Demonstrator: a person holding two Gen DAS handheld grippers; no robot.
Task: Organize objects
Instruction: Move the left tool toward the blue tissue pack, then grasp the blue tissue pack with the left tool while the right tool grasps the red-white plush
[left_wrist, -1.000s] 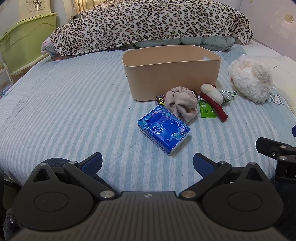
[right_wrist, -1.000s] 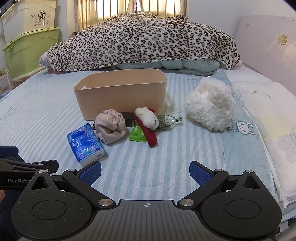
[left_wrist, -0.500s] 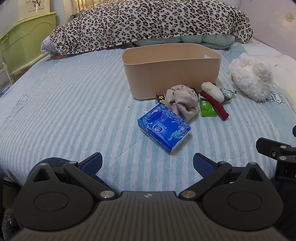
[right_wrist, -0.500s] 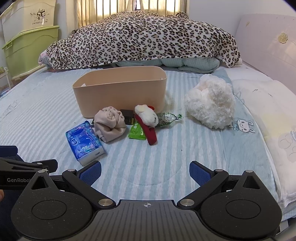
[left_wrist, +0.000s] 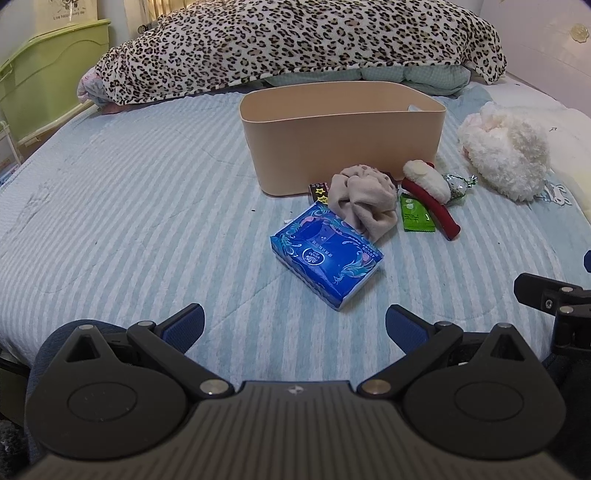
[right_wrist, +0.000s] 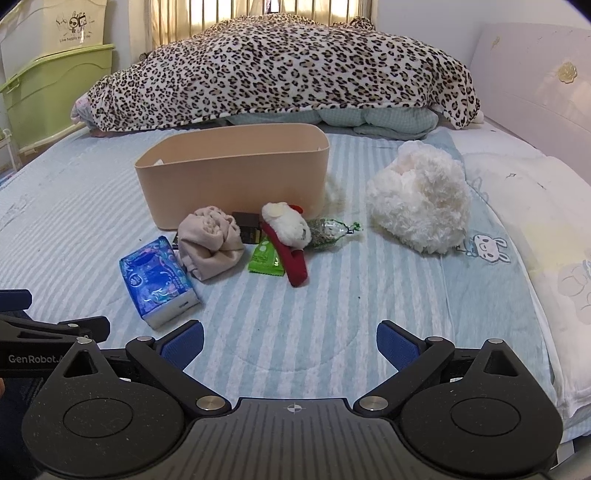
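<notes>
A beige bin (left_wrist: 343, 136) (right_wrist: 236, 177) stands on the striped bed. In front of it lie a blue tissue pack (left_wrist: 327, 254) (right_wrist: 157, 280), a crumpled beige cloth (left_wrist: 364, 201) (right_wrist: 210, 245), a dark snack packet (left_wrist: 318, 190) (right_wrist: 246, 223), a green packet (left_wrist: 415, 214) (right_wrist: 266, 258), a red and white plush item (left_wrist: 432, 195) (right_wrist: 290, 240) and a foil candy (left_wrist: 458, 184) (right_wrist: 328, 232). My left gripper (left_wrist: 294, 326) is open and empty, just short of the tissue pack. My right gripper (right_wrist: 290, 341) is open and empty, nearer than the pile.
A fluffy white plush (left_wrist: 506, 158) (right_wrist: 421, 203) lies right of the bin. A leopard-print blanket (left_wrist: 295, 44) (right_wrist: 280, 70) is heaped at the back. Green storage boxes (left_wrist: 48, 74) (right_wrist: 48, 88) stand left of the bed. A pillow (right_wrist: 546, 240) lies at the right edge.
Both grippers have tilted or risen slightly, so the bin and pile sit a little higher in both views. Nothing on the bed has moved.
</notes>
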